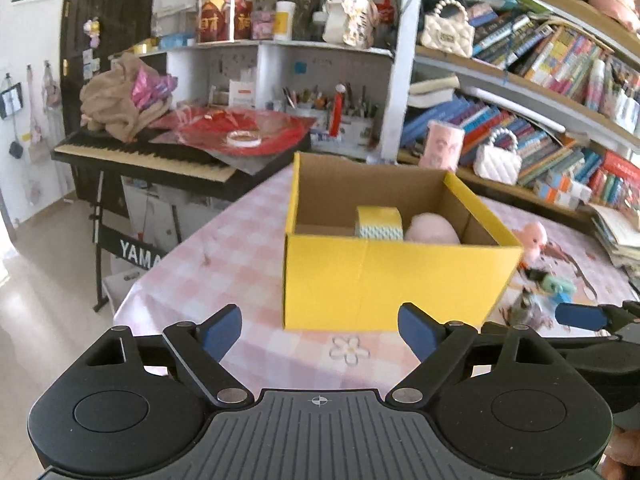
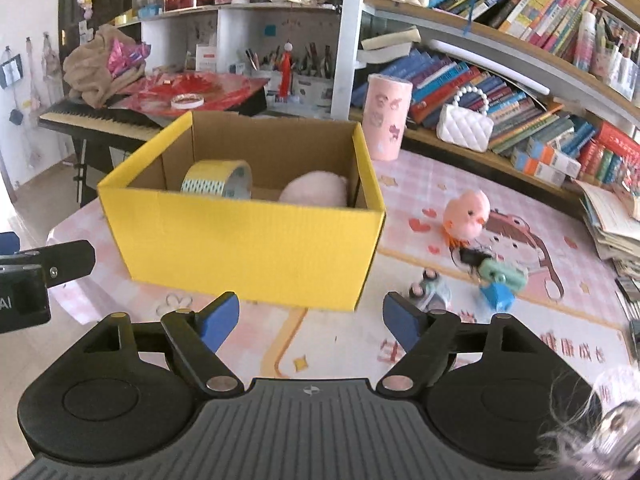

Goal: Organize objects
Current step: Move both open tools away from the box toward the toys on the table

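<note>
The box (image 2: 248,236) is bright yellow outside and plain brown cardboard inside. In it, the tape roll (image 2: 218,182) on the left is pale yellow with a band of small teal marks on white, and the plush toy (image 2: 314,192) on the right is soft pink. The tabletop (image 1: 224,280) wears a pink-and-white check cloth with white flower outlines; to the right it carries a cartoon print in pink, red hearts and brown. Right of the box, the chick toy (image 2: 468,212) is peach-pink with orange feet, the small camera toy (image 2: 504,274) mint green, the cube (image 2: 496,296) blue. The far cylinder (image 2: 386,118) is pale pink with darker pink figures. Both the left gripper (image 1: 320,332) and the right gripper (image 2: 312,320) are black with blue pads.
</note>
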{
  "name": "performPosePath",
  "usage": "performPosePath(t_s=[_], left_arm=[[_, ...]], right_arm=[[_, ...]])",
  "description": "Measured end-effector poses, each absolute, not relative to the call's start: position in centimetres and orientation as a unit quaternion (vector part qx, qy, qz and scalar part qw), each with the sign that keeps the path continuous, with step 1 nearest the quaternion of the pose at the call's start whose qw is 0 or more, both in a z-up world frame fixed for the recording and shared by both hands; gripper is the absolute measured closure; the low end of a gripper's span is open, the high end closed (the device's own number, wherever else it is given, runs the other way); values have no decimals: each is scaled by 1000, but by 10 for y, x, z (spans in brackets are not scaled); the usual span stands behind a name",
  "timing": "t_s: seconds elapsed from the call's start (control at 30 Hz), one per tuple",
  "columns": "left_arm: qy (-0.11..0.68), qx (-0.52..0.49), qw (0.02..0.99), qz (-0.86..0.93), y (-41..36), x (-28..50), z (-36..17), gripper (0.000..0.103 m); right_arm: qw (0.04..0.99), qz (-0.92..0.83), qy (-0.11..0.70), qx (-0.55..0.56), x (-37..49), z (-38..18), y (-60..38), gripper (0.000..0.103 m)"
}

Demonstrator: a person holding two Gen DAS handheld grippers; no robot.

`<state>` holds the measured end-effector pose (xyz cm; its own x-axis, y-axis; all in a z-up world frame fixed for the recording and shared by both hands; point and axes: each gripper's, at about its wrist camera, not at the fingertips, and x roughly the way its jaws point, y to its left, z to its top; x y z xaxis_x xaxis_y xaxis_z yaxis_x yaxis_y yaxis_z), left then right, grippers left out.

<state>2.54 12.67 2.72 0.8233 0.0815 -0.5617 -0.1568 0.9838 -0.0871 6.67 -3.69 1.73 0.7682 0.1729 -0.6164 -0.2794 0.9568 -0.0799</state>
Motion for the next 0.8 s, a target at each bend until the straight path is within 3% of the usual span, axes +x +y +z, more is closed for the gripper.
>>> performPosePath(t_s=[0.23,0.8], left_arm=[[312,-57,947,44,120,8,18,13],[330,-43,943,-17,89,-12,11,12]], right_arm=[[935,101,329,-83,42,11,-45,19],[936,39,345,-60,-5,0,-80,19]])
